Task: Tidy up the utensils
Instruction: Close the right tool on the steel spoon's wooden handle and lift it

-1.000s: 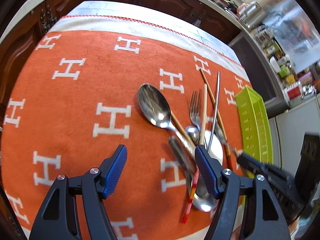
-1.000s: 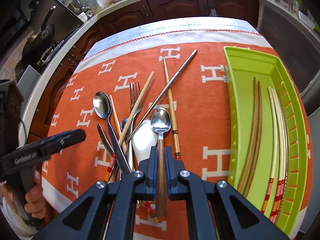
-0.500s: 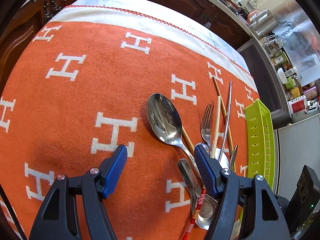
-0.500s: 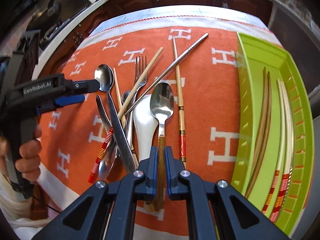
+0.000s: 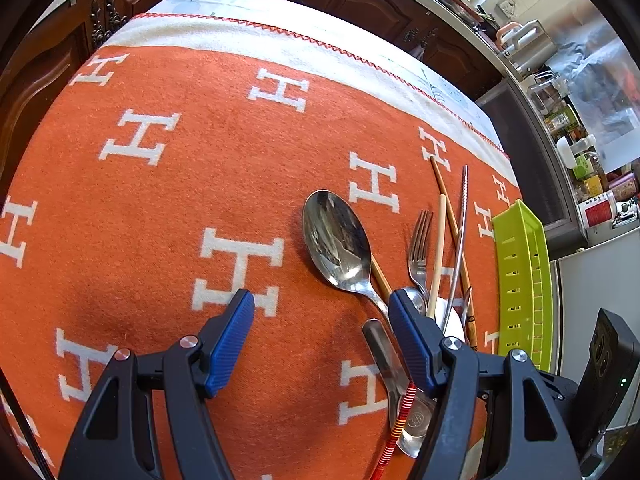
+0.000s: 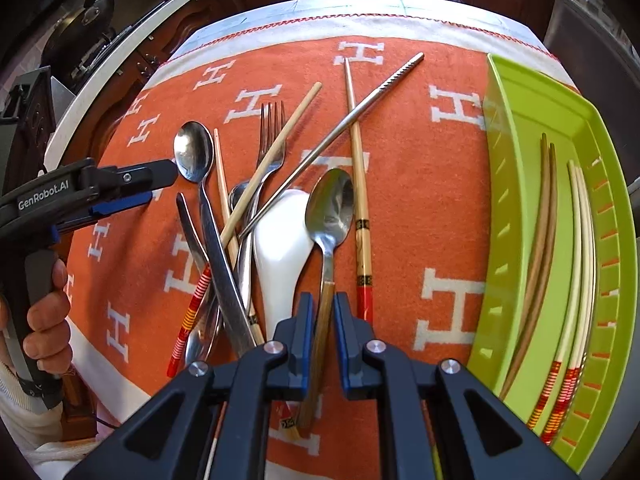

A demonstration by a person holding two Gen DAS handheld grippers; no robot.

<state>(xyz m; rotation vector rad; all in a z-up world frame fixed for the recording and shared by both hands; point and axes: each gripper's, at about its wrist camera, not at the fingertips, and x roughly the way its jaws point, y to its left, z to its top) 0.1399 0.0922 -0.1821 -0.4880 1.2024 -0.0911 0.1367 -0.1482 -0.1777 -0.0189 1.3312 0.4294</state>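
A wooden-handled spoon (image 6: 329, 216) lies lengthwise straight out from the right gripper (image 6: 321, 312), its polished steel bowl pointing away and its brown handle running back between the blue ribbed pads, whose jaws are opening with narrow gaps showing on either side of the wood. Just left of it rests a glossy white ceramic spoon (image 6: 280, 240), beyond which a heap of steel cutlery and chopsticks crosses at angles on the orange blanket (image 6: 420, 200) patterned with white H shapes. To the right, a lime-green plastic tray (image 6: 516, 184) with slotted walls holds slender chopsticks laid along its length. The left gripper (image 5: 320, 312) hangs unclenched over the blanket with nothing between its ridged pads, a large steel spoon (image 5: 336, 240) just ahead, bowl pointing away.
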